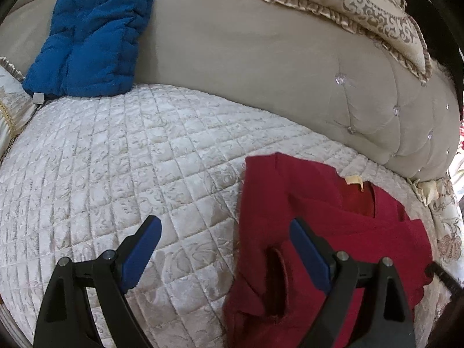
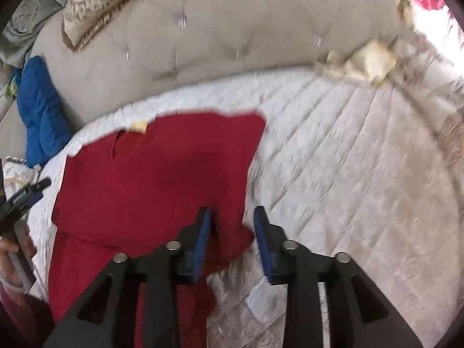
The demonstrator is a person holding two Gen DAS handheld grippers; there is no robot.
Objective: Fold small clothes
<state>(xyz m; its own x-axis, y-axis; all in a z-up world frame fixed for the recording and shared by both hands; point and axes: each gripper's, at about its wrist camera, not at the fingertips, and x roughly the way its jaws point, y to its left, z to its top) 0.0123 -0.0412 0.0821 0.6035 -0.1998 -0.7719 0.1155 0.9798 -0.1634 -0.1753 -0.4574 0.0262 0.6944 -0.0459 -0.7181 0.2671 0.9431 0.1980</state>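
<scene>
My left claw (image 1: 224, 249) wide, nothing between pads, right finger over red garment (image 1: 324, 232). My right claw (image 2: 233, 237) narrow gap, red cloth edge between pads, not pinched. Only right view shows my hand (image 2: 11, 261). Garment partly folded on quilted bed (image 1: 121, 156), cream label at neck. Blue jacket (image 1: 95, 34) only left view shows fully.
</scene>
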